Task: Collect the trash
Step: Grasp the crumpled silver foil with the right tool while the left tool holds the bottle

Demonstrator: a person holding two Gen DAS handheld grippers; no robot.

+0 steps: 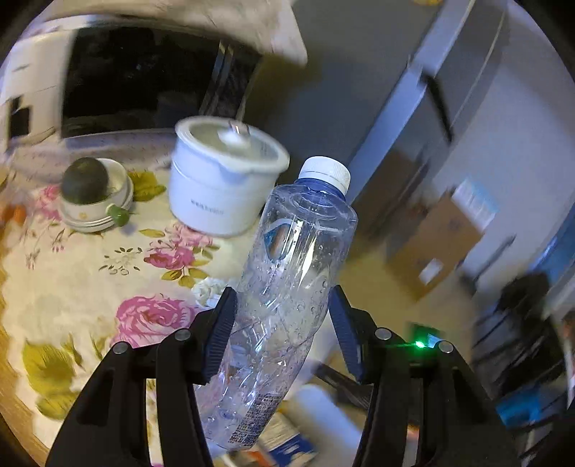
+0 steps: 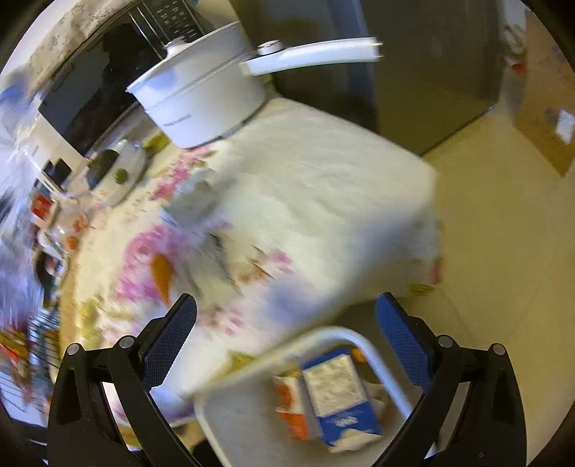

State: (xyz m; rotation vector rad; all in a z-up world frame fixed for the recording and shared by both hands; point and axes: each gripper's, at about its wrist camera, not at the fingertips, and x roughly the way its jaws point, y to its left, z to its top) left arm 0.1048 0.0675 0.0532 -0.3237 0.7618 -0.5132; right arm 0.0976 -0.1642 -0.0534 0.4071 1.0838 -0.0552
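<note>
My left claw [image 1: 282, 337] clamped on empty bottle [image 1: 287, 280]; right claw [image 2: 287, 334] apart, empty. Next: carry to bin [image 2: 359, 337], release.

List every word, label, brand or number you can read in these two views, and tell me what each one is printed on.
Nothing can be read with certainty.
White pot: a short line of grey print on its side, too blurred to read in either view.
Clear plastic bottle: a block of small print near its base, too small to read.
Blue and white carton in the white bin: print blurred.
Microwave: button panel, too small.
</note>
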